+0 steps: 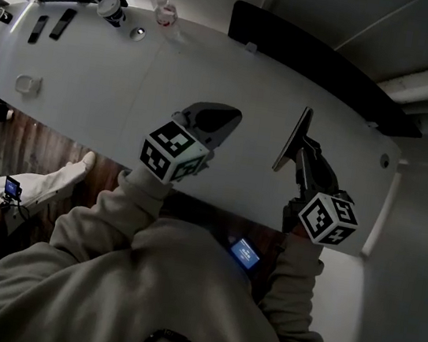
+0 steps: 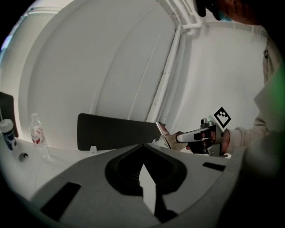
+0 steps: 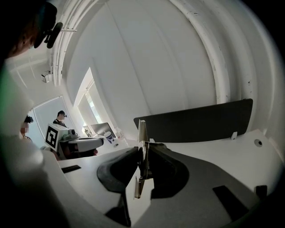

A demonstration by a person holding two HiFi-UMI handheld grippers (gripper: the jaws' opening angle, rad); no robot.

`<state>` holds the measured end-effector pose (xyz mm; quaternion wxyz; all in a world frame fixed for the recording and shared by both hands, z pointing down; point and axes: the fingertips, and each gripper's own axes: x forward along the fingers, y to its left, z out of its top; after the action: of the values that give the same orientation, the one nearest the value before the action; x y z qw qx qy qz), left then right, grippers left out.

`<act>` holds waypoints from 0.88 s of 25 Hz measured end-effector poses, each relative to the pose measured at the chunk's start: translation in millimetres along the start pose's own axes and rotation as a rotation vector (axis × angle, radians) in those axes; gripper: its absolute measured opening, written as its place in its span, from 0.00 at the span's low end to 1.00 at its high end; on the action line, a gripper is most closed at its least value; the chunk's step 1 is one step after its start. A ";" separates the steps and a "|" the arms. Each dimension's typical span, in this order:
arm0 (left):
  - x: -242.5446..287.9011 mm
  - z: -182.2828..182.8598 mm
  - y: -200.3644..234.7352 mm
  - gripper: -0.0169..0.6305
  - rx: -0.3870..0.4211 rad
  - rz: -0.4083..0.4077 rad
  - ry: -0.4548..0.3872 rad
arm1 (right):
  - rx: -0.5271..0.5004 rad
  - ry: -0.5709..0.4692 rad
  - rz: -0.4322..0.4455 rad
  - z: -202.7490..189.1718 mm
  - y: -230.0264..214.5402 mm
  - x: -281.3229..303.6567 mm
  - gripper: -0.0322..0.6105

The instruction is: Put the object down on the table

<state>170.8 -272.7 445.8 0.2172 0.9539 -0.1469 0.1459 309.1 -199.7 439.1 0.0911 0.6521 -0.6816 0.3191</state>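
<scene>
Over open white table (image 1: 89, 100), right hand-held gripper (image 3: 143, 153) clamps thin plate (image 3: 142, 129) edge-up; left hand-held gripper (image 2: 142, 149) closed, empty.

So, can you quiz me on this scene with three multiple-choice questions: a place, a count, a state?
1. Where is the water bottle?
A) near the paper cup at the table's far edge
B) on the floor
C) on a chair
2. How many dark panels stand along the table?
A) none
B) two
C) five
3. The right gripper is:
A) wide open, empty
B) shut on a thin flat object
C) lying on its side
Answers: 1A, bottle and cup stand close together at the far edge; 2B, the head view shows two; 3B, its jaws pinch the object's edge.
</scene>
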 end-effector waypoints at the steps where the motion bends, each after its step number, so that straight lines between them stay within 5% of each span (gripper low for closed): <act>1: 1.3 -2.6 -0.2 0.02 -0.005 0.004 0.002 | 0.002 0.004 0.002 -1.8 -1.8 0.4 0.19; 12: 7.4 -30.2 -5.8 0.02 -0.057 0.052 0.036 | 0.026 0.060 0.040 -23.9 -17.3 4.6 0.19; 22: -97.7 -67.1 3.6 0.02 -0.073 0.114 0.004 | -0.014 0.075 0.080 -65.2 77.7 -6.5 0.19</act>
<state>65.9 -223.9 471.6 0.2434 0.9352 -0.2058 0.1545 217.4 -162.4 461.8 0.1081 0.6115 -0.7053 0.3419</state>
